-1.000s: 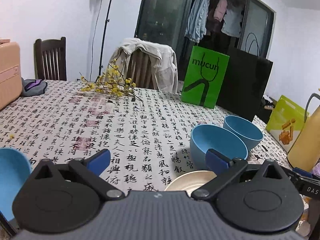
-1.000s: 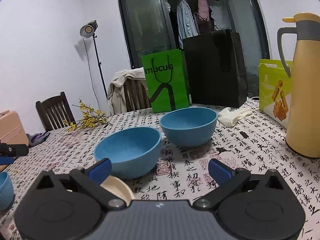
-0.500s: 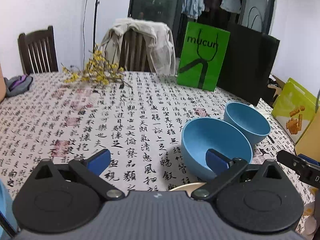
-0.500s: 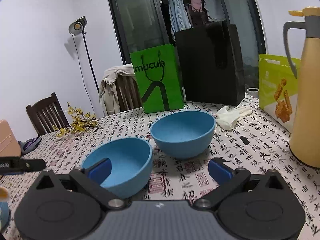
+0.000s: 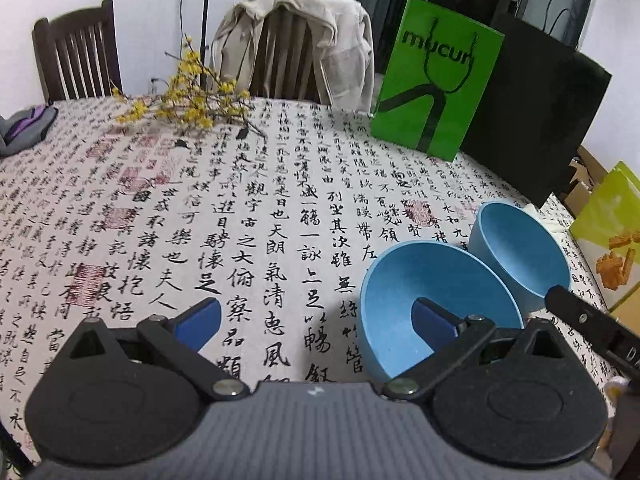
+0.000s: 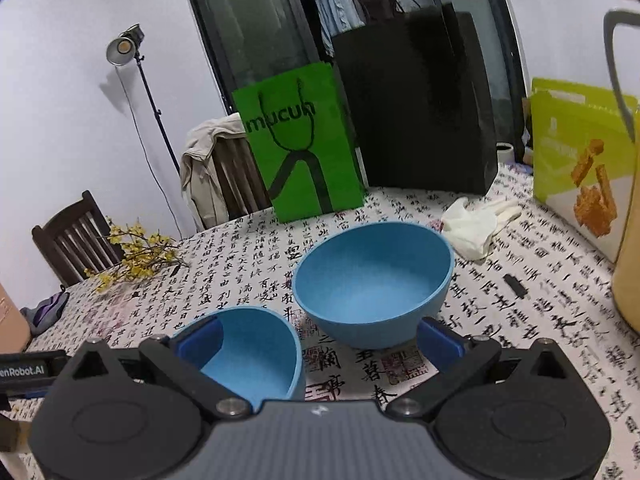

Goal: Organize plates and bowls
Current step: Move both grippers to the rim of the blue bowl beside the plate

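Note:
Two blue bowls stand side by side on the calligraphy tablecloth. In the left wrist view the near bowl (image 5: pixel 436 300) lies at lower right, with the far bowl (image 5: pixel 520 252) just behind it. My left gripper (image 5: pixel 316 318) is open above the cloth, and its right fingertip overlaps the near bowl's inside. In the right wrist view the far bowl (image 6: pixel 372 280) sits ahead at centre and the near bowl (image 6: pixel 256 352) at lower left. My right gripper (image 6: pixel 320 340) is open, its left fingertip in front of the near bowl. Nothing is held.
A green paper bag (image 6: pixel 300 152) and a black bag (image 6: pixel 416 100) stand at the table's far side. A yellow thermos (image 6: pixel 628 240), a lime snack bag (image 6: pixel 580 160) and a white glove (image 6: pixel 472 228) are at right. Yellow flowers (image 5: pixel 188 100) lie at far left.
Both grippers have moved forward toward the bowls, which now look larger and closer. The cream plate seen below the near bowl has dropped out of view. Both grippers stay open.

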Action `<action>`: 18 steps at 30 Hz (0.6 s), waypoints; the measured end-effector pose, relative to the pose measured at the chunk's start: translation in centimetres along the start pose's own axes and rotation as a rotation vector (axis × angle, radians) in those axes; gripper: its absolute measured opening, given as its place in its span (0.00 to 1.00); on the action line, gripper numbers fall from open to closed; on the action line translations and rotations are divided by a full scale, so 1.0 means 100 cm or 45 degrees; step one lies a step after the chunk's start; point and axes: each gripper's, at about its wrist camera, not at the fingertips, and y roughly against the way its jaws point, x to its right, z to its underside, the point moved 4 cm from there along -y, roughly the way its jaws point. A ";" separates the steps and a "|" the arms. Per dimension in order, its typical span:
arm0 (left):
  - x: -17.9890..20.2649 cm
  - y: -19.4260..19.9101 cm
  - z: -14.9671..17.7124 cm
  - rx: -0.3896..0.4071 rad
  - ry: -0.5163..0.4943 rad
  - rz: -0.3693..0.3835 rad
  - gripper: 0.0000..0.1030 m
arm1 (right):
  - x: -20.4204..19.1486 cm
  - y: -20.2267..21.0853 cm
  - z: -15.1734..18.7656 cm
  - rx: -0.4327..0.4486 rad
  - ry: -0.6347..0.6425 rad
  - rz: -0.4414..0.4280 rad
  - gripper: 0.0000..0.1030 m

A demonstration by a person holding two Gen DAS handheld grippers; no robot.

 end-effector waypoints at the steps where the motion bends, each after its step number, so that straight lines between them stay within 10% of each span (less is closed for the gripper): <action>1: 0.001 -0.004 -0.002 -0.011 0.008 0.003 1.00 | 0.000 -0.004 0.001 -0.008 0.001 0.000 1.00; 18: 0.010 -0.054 -0.006 -0.097 -0.004 -0.035 1.00 | 0.005 -0.033 0.025 -0.089 0.052 0.005 0.99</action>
